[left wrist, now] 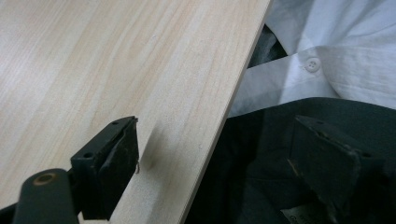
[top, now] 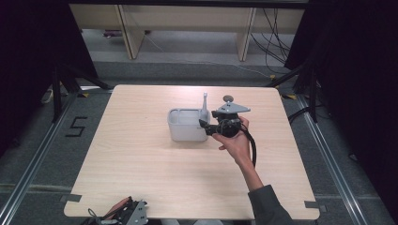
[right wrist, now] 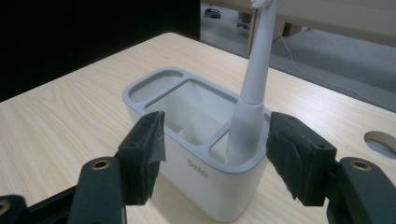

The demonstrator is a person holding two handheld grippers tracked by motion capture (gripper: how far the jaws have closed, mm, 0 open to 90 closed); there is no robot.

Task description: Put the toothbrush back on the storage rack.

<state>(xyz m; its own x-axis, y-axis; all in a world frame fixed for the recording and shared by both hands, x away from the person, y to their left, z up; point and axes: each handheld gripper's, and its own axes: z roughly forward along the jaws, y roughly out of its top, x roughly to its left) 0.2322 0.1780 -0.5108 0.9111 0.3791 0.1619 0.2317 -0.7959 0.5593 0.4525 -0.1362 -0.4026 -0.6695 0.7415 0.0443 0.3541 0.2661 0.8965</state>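
Note:
A grey toothbrush holder [top: 187, 125] with several compartments stands mid-table. A white electric toothbrush [top: 205, 105] stands upright in its right-end compartment. My right gripper [top: 205, 125], held in a hand from the right, is level at that end of the holder. In the right gripper view its jaws are open on either side of the holder [right wrist: 154, 79] and the toothbrush [right wrist: 254, 79], with neither pad pressing on them. My left gripper [top: 129, 213] rests at the table's near edge, and in the left gripper view it [left wrist: 219, 158] is open with nothing between its jaws.
The wooden table [top: 141, 178] is bare around the holder. A round hole [right wrist: 380, 142] sits in the tabletop beyond the holder. Desk legs and cables stand on the floor behind the table. The person's white shirt [left wrist: 336, 56] is close to the left gripper.

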